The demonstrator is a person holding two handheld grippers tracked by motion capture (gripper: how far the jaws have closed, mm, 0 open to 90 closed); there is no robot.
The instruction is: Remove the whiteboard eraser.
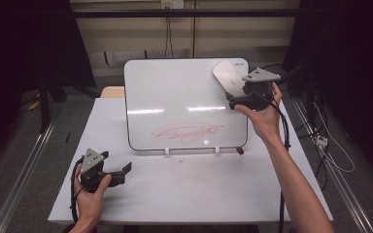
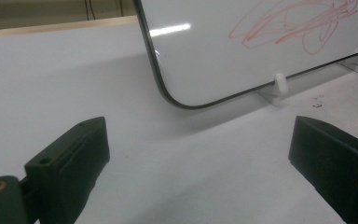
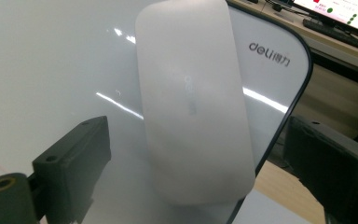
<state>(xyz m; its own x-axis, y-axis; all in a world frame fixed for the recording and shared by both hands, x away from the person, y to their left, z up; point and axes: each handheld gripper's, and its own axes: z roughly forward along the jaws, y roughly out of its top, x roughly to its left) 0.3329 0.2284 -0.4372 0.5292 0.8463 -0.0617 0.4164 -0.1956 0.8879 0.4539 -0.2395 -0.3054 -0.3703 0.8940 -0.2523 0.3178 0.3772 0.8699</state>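
Right gripper (image 1: 237, 92) raised at whiteboard (image 1: 175, 97) top corner, jaws wide, not gripping; smooth grey oblong eraser (image 3: 193, 102) sits between them on glossy board. Left gripper (image 1: 121, 172) open, empty, low over bench (image 1: 199, 194).

Between my right fingers (image 3: 74, 158) I see the eraser (image 3: 193, 107), smooth matt pale plastic. Behind it the whiteboard (image 3: 51, 56) looks glossy, mirroring lights. Ahead of my left fingers (image 2: 81, 149), the table (image 2: 65, 79) looks matt white.
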